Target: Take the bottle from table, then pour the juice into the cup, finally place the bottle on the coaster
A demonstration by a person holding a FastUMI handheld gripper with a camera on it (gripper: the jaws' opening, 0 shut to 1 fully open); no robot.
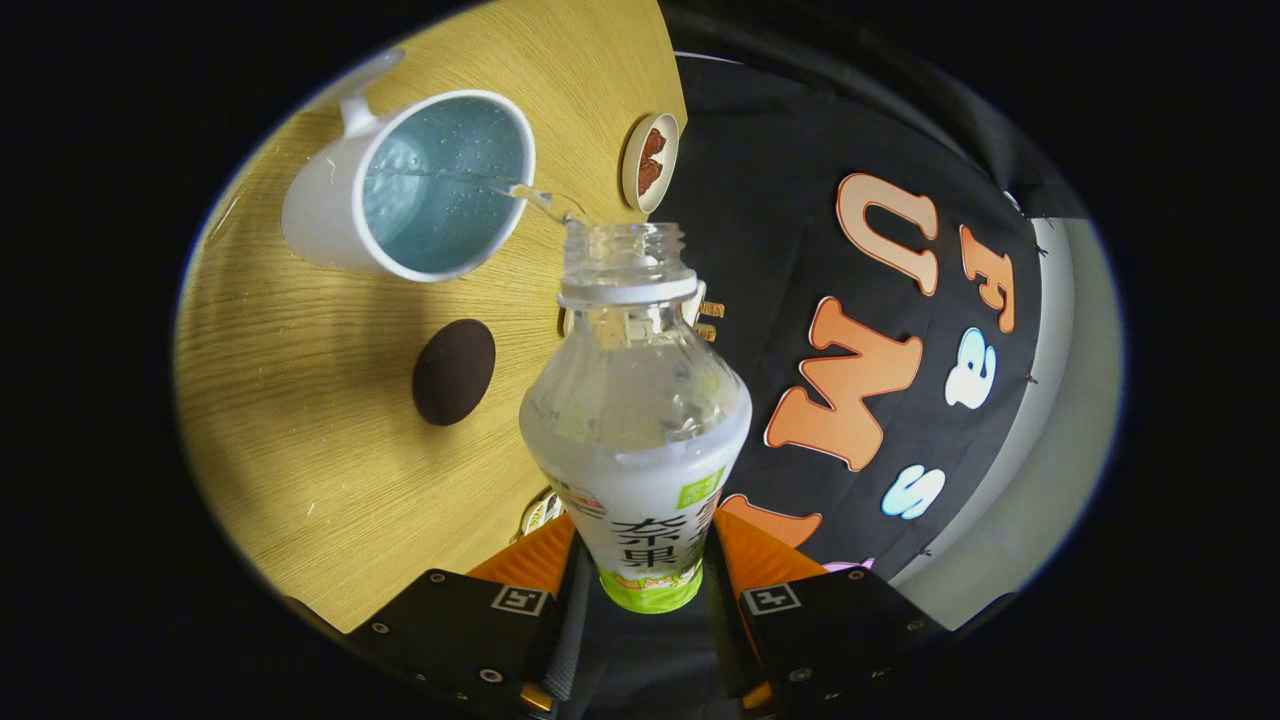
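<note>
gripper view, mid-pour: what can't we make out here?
- Bottle base: hidden between the hand-held gripper fingers clamping it.
- Cup handle: cut off at the view's edge.
- Small dish contents: too small to identify.
- Items behind the bottle: mostly hidden by it.

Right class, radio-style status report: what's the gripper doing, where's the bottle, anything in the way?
Gripper shut on bottle, tilted. Clear stream running from its mouth into white cup. Dark round coaster on table, unobstructed.

Recording booth, cloth wall (800, 200), wooden table (300, 400)
</note>
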